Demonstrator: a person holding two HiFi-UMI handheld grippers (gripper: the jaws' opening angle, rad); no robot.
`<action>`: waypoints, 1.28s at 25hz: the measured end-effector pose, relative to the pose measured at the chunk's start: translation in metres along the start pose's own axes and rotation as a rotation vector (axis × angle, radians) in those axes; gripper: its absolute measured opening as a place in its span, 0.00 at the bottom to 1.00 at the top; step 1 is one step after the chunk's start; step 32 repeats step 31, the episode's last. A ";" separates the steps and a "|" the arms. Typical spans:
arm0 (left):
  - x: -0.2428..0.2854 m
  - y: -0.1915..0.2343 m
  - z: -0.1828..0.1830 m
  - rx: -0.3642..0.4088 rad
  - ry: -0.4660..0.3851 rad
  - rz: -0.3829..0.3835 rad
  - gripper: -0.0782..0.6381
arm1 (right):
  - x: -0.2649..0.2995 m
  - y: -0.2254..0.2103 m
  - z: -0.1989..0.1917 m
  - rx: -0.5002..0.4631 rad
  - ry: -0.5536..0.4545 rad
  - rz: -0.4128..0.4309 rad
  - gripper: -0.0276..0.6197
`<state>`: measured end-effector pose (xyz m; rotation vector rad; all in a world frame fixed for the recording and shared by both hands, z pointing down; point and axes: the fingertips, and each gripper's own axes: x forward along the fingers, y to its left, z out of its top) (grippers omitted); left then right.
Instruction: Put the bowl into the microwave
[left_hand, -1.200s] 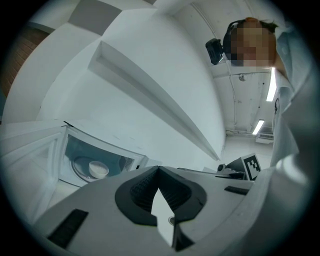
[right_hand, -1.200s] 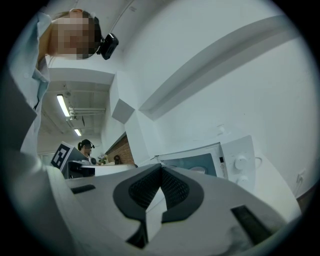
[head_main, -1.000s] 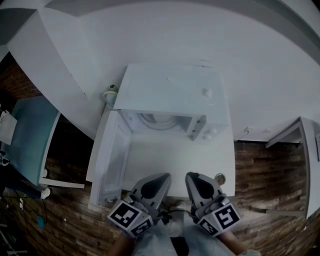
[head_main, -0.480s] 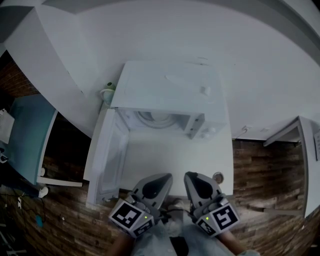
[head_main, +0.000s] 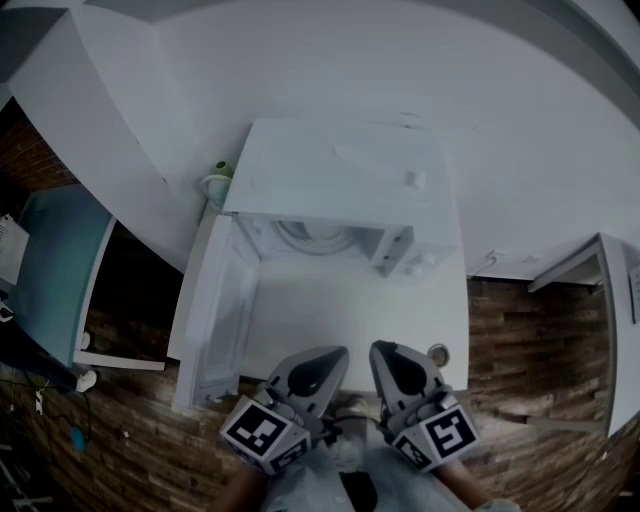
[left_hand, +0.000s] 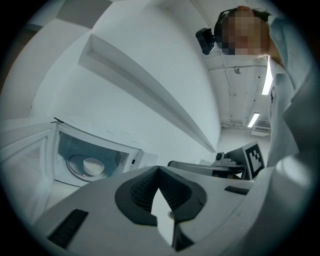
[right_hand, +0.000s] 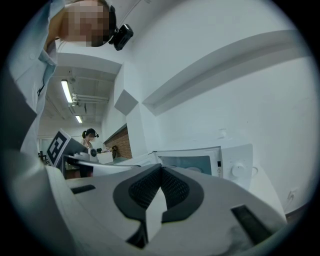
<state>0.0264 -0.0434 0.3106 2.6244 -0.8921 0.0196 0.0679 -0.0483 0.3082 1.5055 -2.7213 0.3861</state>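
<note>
Left gripper (left_hand: 158, 170) and right gripper (right_hand: 161, 167) both clenched, empty. Bowl (left_hand: 93, 164) sits ahead-left of them, inside open microwave (head_main: 340, 180). Likely light, stiff, slick, breakable; pinch the rim.

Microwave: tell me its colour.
The microwave is white, clearest in the head view.

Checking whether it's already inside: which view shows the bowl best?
The left gripper view: the bowl sits in plain sight on the round tray inside the open microwave. The head view sees only the tray's edge under the microwave's roof; the right gripper view shows the cavity too faintly to make out a bowl.
</note>
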 end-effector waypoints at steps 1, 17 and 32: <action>0.000 0.000 0.000 0.000 0.001 -0.001 0.11 | 0.000 0.000 0.000 0.001 0.002 -0.001 0.04; -0.004 0.004 -0.004 -0.005 0.009 0.011 0.11 | 0.002 -0.002 -0.008 0.028 0.034 -0.022 0.04; -0.010 0.006 -0.008 -0.029 0.020 0.016 0.11 | 0.004 0.011 -0.013 0.022 0.064 0.019 0.04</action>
